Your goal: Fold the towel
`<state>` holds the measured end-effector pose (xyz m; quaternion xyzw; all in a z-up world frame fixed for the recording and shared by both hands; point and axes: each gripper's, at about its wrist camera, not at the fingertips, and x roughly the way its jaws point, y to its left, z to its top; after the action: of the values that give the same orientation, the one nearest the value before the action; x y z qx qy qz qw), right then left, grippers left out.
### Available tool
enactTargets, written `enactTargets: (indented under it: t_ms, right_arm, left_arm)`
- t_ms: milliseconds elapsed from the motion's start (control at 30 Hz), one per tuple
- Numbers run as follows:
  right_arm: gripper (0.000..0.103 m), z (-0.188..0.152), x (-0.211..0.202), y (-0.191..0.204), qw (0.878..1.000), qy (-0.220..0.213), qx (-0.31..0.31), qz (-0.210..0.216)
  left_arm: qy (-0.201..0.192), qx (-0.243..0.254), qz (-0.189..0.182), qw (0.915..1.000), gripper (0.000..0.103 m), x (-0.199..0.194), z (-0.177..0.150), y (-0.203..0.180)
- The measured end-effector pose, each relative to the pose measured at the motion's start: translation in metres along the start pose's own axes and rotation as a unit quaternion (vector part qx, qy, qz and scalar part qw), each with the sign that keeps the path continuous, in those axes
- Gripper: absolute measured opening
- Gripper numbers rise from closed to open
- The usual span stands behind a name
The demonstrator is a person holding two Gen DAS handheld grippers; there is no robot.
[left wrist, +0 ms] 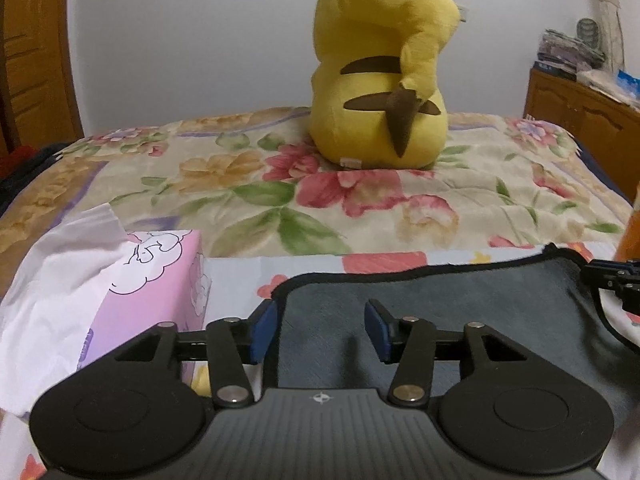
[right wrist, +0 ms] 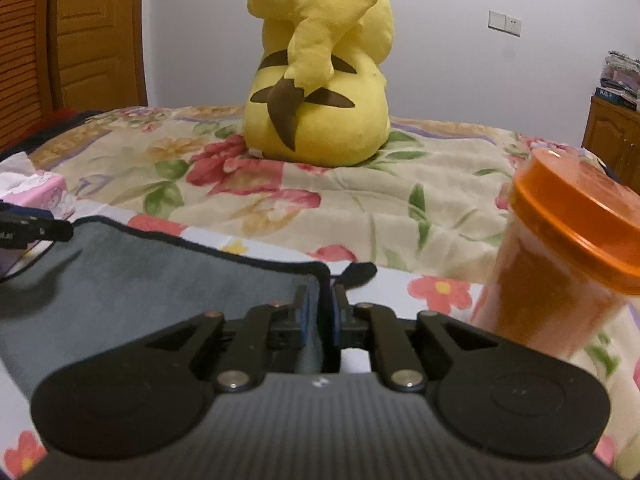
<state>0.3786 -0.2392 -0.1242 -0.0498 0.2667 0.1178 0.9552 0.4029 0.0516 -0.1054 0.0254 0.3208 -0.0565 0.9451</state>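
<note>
A dark grey towel (left wrist: pixel 460 300) with a black stitched edge lies flat on the flowered sheet. My left gripper (left wrist: pixel 320 330) is open over the towel's left end, its blue pads (left wrist: pixel 262 332) straddling the left edge. In the right wrist view the towel (right wrist: pixel 140 280) spreads to the left. My right gripper (right wrist: pixel 320 312) is shut on the towel's far right corner, the edge pinched between the blue pads (right wrist: pixel 304 312). The right gripper's tip shows at the right edge of the left wrist view (left wrist: pixel 616 280). The left gripper's tip shows at the left edge of the right wrist view (right wrist: pixel 36 232).
A pink tissue box (left wrist: pixel 152 296) with white tissue sticking out stands just left of the towel. An orange lidded jar (right wrist: pixel 568 256) stands close on the right. A big yellow plush toy (left wrist: pixel 380 80) sits further back on the bed. A wooden cabinet (left wrist: pixel 584 116) stands at far right.
</note>
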Motion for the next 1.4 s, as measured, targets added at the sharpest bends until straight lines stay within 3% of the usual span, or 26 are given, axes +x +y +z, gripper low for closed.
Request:
enactTargets:
  t_ms: [667,1067,1400]
  right_arm:
    - [0.012,0.008,-0.119,0.022,1.0,-0.014,0.01,0.012]
    - [0.012,0.001,-0.178,0.034,0.999,-0.033,0.021,0.022]
    - [0.012,-0.008,-0.213,0.042,0.998,-0.044,0.031,0.023]
  left_arm:
    - [0.003,0.024,-0.041,0.9989,0.06,-0.12,-0.006,-0.025]
    - [-0.001,0.037,-0.045,0.9983,0.06,-0.196,-0.016,-0.035]
    - [0.0,0.035,-0.043,0.9984,0.06,-0.233,-0.027,-0.042]
